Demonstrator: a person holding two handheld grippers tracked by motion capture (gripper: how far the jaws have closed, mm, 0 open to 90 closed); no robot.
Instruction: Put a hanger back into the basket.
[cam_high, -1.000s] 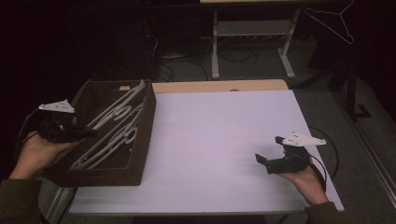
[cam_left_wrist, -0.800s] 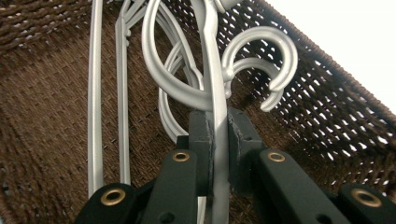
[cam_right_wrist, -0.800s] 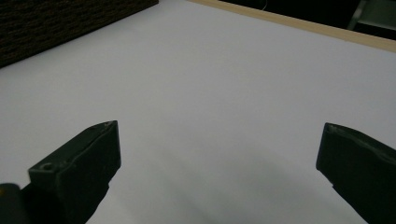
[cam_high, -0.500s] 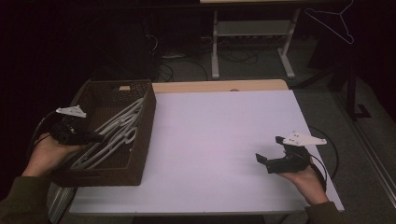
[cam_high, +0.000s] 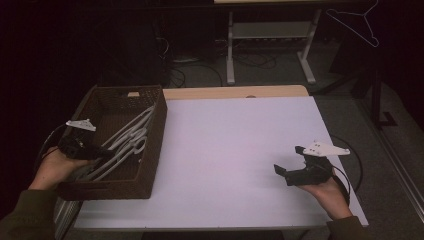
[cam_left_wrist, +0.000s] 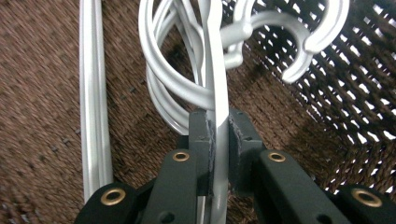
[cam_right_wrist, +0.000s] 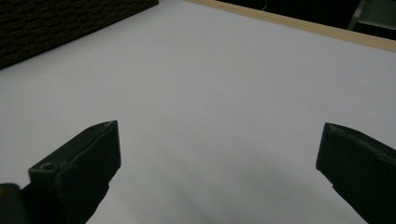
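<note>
White plastic hanger (cam_left_wrist: 215, 70) sits pinched between the left gripper (cam_left_wrist: 218, 140) pads, low inside the brown wicker basket (cam_high: 155, 125) among other hangers (cam_high: 131, 137); right gripper (cam_high: 290, 171) rests wide apart over the table (cam_high: 225, 135)

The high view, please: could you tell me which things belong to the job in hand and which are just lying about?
In the job:
- white hangers
- wicker basket
- left hand-held gripper, shut on one hanger

Lying about:
- wire hanger
- metal stand
- floor cables

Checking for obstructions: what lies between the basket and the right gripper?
Nothing: in the high view, bare white table runs from the basket to the open right gripper.
</note>
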